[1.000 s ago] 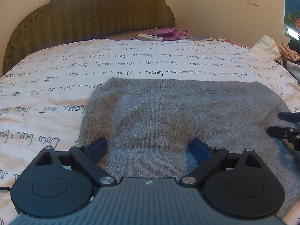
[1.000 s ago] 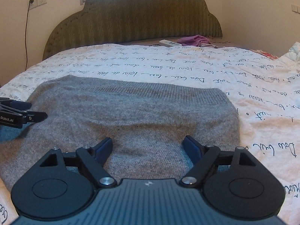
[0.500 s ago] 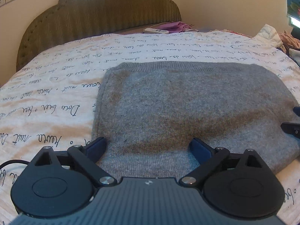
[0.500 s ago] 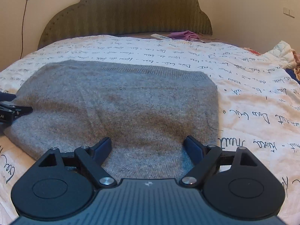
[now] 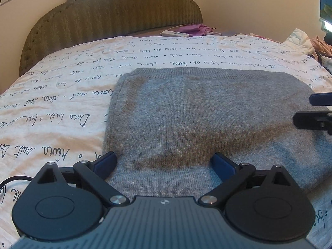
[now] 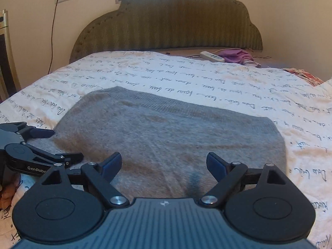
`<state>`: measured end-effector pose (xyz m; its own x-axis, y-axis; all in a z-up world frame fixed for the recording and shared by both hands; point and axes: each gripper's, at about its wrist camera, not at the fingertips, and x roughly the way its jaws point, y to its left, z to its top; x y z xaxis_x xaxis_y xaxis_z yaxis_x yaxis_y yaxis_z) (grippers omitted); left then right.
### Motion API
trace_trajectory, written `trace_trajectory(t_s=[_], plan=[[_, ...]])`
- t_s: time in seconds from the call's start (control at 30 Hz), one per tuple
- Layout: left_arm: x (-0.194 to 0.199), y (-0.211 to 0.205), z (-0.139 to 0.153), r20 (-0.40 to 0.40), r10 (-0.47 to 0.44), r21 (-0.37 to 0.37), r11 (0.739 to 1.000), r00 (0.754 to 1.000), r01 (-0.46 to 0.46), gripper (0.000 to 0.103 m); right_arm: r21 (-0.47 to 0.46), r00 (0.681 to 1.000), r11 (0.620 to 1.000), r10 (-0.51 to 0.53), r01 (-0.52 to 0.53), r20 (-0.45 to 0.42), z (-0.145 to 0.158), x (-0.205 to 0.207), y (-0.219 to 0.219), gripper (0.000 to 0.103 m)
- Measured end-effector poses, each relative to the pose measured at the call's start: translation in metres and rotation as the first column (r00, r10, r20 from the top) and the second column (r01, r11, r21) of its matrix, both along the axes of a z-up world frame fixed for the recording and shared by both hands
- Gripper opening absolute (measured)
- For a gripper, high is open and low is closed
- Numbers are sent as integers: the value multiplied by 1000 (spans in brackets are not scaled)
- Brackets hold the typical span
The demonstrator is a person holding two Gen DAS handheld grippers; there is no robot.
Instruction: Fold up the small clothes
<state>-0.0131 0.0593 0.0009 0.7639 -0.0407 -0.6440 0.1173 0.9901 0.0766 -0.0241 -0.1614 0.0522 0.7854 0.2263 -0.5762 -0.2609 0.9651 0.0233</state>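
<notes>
A grey knit garment (image 5: 207, 120) lies folded into a flat rectangle on the bed, ribbed edge at its far side. My left gripper (image 5: 164, 156) is open over its near left corner, with the blue pads apart and nothing pinched. My right gripper (image 6: 164, 157) is open just above the near edge of the same garment (image 6: 170, 137), also holding nothing. In the right wrist view the left gripper (image 6: 64, 144) shows at the left edge, by the garment's left side. The right gripper (image 5: 304, 110) pokes in at the right edge of the left wrist view.
The bed is covered by a white sheet with black handwriting print (image 5: 62, 95). A padded olive headboard (image 5: 124, 14) stands at the far end, with a white power strip (image 5: 175, 33) and a purple cloth (image 5: 199, 29) before it. Loose clothes (image 5: 300, 41) pile up at the right.
Both grippers have drawn back from the garment, so more of it shows. The right gripper rose and turned a little, and the left gripper now shows larger in its view.
</notes>
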Motion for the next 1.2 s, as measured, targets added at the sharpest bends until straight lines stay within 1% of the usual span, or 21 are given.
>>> trace_trajectory(t_s=[0.13,0.17,0.23,0.33,0.37,0.4,0.43,0.47,0.53,0.57,0.6,0.7,0.73,0.8,0.83,0.93,1.0,1.07,1.13,1.17,1.2], plan=[[1,1,0,-1,0,-7,1000,1000,0,96,-45,997,999,16,-19,-76,-26,21,19,90],[1,2,0,-2,0,-10,1000,1000,0,96,-57,997,998,16,-21,-78,-34,23,21,95],[0,3,0,-1,1,-16,1000,1000,-1,97,-53,999,998,29,-30,-24,-46,16,17,98],[-8,10,6,33,31,-43,999,999,-29,92,-34,1000,999,28,-29,-13,-48,14,14,98],[-15,15,10,52,52,-68,997,997,-48,87,-36,1000,999,28,-28,-10,-48,14,14,98],[-26,24,17,81,93,-122,989,992,-83,90,-36,1000,999,27,-28,-8,-48,13,14,98],[-36,34,21,101,126,-186,977,987,-106,91,-33,1000,999,27,-28,-7,-48,13,14,99],[-48,49,25,106,176,-279,950,979,-141,94,-30,1000,999,28,-28,-6,-48,13,13,99],[-64,78,27,40,279,-459,858,960,-230,95,-27,1000,999,28,-28,-4,-48,14,14,99],[-70,94,23,-20,314,-556,786,949,-272,94,-27,1000,999,28,-28,-3,-48,14,14,99],[-74,109,18,-94,336,-653,690,937,-313,91,-26,1000,999,28,-28,-2,-48,13,14,99],[-86,131,4,-191,333,-830,447,923,-333,90,-18,1000,999,29,-29,-1,-48,12,12,99],[-86,132,2,-202,321,-855,403,925,-327,91,-17,1000,999,29,-29,-1,-48,12,13,99],[-79,127,0,-225,265,-885,348,938,-310,91,-14,1000,999,30,-30,0,-48,12,12,99],[-75,124,-1,-228,251,-889,341,941,-306,91,-11,1000,999,31,-31,0,-48,12,12,99],[-63,118,0,-237,285,-867,369,929,-335,87,-5,1000,999,31,-31,1,-47,11,11,99],[-56,118,-3,-264,298,-856,367,917,-366,81,-4,999,999,32,-32,2,-47,11,10,99],[-49,116,-2,-265,315,-841,387,911,-378,73,-4,1000,1000,31,-31,1,-47,11,10,99],[-40,111,0,-278,336,-779,469,900,-416,41,-4,1000,1000,31,-31,1,-47,11,11,99],[-35,108,0,-291,344,-744,506,893,-437,21,-5,1000,1000,31,-31,1,-47,11,11,99],[-31,105,-1,-297,353,-720,528,887,-451,11,-5,1000,1000,31,-31,1,-47,11,11,99]])
